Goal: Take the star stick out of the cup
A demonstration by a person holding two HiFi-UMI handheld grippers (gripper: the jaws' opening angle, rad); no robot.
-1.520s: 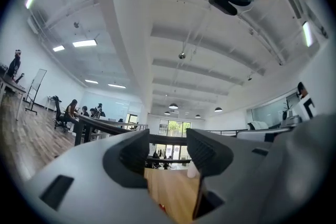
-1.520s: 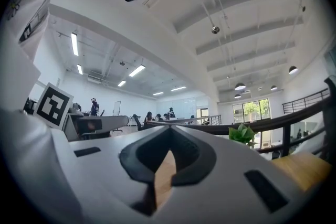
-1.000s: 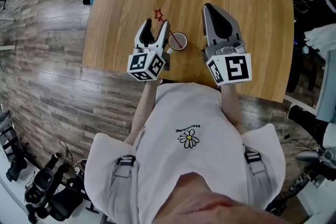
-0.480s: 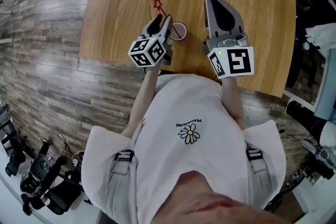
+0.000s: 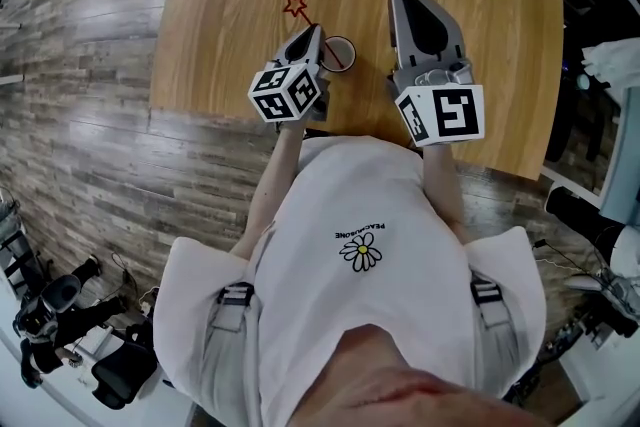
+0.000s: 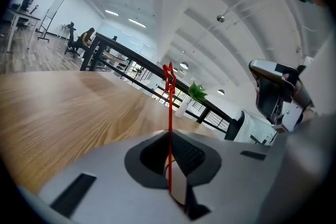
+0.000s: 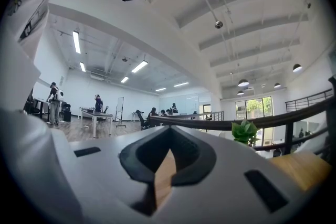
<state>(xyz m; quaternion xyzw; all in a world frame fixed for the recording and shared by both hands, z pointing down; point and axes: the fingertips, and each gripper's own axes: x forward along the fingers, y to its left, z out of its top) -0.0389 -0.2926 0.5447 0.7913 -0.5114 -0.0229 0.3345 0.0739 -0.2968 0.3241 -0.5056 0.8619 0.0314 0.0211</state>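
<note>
A thin red star stick [image 5: 294,6] leans out of a small clear cup [image 5: 339,52] near the front edge of the wooden table [image 5: 220,35]. My left gripper [image 5: 311,33] sits just left of the cup, shut on the stick's shaft. In the left gripper view the red stick [image 6: 169,113] rises straight between the closed jaws, and the cup's rim [image 6: 177,186] shows below it. My right gripper [image 5: 402,0] hovers to the right of the cup, shut with nothing in it. Only bare wood shows through its jaws [image 7: 169,131].
A potted plant [image 7: 244,131] stands at the table's far edge; it also shows in the left gripper view, plant [image 6: 197,93]. The table's front edge lies right behind the grippers, against the person's body. Wood floor surrounds the table, with dark equipment [image 5: 60,335] at lower left.
The left gripper's jaws have closed from wide open onto the stick. It shifted slightly toward the cup, and the star moved a little up and left. The right gripper stayed put.
</note>
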